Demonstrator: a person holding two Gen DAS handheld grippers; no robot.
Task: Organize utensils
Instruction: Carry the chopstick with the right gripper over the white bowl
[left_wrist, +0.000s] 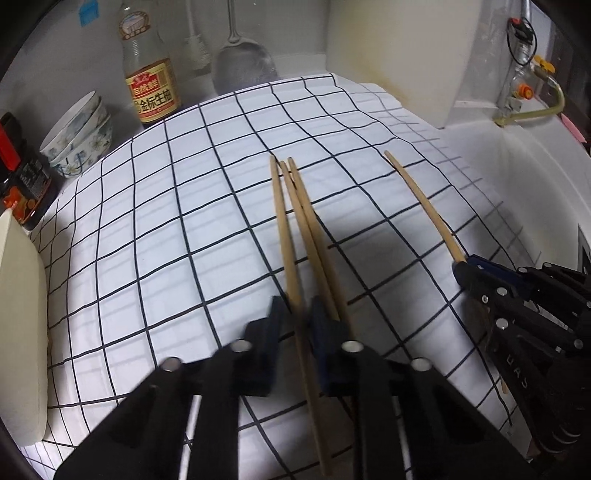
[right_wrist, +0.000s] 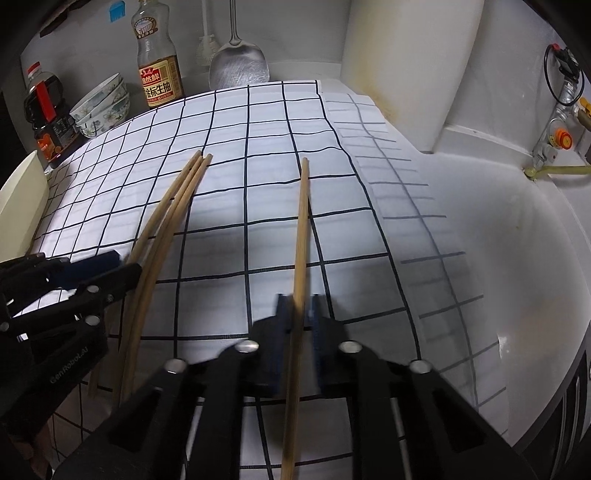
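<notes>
Wooden chopstick bundle (left_wrist: 295, 236) pinched in left tongs (left_wrist: 299, 314) | single chopstick (right_wrist: 302, 236) pinched in right tongs (right_wrist: 299, 314) | rear ends cut off

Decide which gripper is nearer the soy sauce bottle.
Left. The left gripper is on the soy sauce bottle side; the right gripper sits farther toward the sink side.
</notes>
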